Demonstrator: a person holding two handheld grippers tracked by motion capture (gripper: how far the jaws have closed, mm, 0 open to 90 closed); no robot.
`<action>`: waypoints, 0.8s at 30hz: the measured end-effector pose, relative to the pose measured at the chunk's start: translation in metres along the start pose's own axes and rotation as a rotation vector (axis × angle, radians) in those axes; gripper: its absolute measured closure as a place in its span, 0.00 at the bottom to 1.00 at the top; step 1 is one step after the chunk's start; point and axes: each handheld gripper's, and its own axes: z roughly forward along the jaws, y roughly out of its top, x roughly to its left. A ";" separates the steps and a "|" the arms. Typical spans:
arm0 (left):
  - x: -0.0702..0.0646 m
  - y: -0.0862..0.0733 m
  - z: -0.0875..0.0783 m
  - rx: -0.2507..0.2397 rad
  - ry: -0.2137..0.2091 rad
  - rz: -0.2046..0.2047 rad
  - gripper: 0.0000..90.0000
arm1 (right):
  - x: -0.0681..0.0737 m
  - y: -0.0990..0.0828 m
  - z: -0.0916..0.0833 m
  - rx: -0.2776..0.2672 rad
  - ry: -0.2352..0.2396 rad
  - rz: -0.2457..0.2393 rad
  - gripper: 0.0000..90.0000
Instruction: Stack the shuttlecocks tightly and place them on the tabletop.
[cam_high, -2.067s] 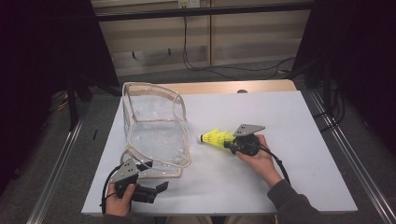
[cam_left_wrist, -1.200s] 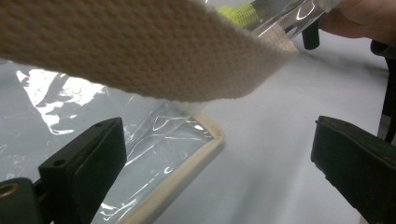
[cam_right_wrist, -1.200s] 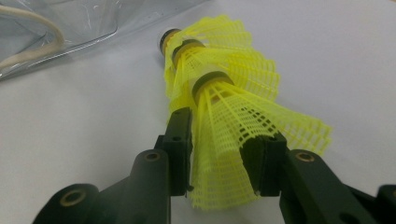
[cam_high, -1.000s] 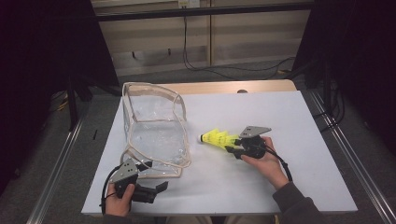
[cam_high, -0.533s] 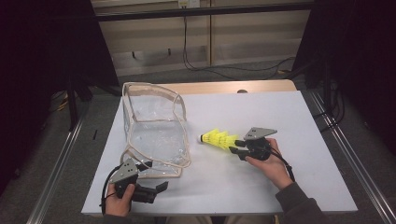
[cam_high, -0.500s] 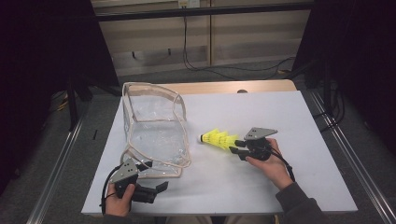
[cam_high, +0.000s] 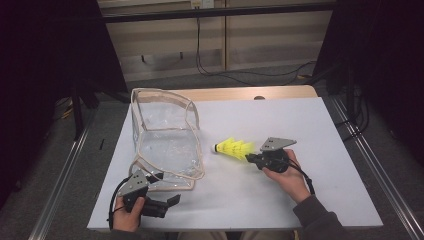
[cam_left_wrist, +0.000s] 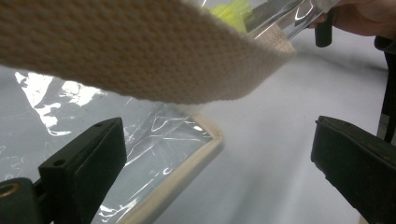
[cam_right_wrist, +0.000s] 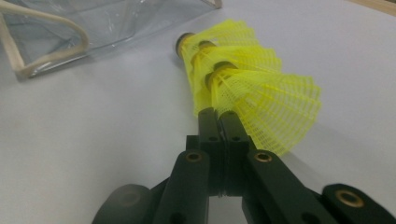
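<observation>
Overhead, white table (cam_high: 320, 130) on wooden top, dark room, wall cables (cam_high: 210, 60).

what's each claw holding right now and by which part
The right claw is shut on the skirt edge of the stacked yellow shuttlecocks. The left claw is open and holds nothing, beside the clear bag.

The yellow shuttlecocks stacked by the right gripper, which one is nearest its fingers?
The rearmost shuttlecock, the one with the widest mesh skirt showing. The right gripper has its fingers shut on that skirt's edge; the others nest ahead, corks pointing toward the clear bag.
</observation>
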 end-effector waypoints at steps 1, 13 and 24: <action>0.000 0.000 0.000 0.000 0.000 0.000 0.04 | 0.000 0.001 0.001 -0.002 0.003 -0.003 0.99; 0.000 0.000 0.000 -0.002 -0.004 0.000 0.03 | 0.005 0.003 0.006 -0.024 0.002 0.000 0.99; 0.000 0.000 0.000 -0.004 -0.001 -0.003 0.04 | 0.011 0.002 0.013 -0.003 0.010 -0.014 0.95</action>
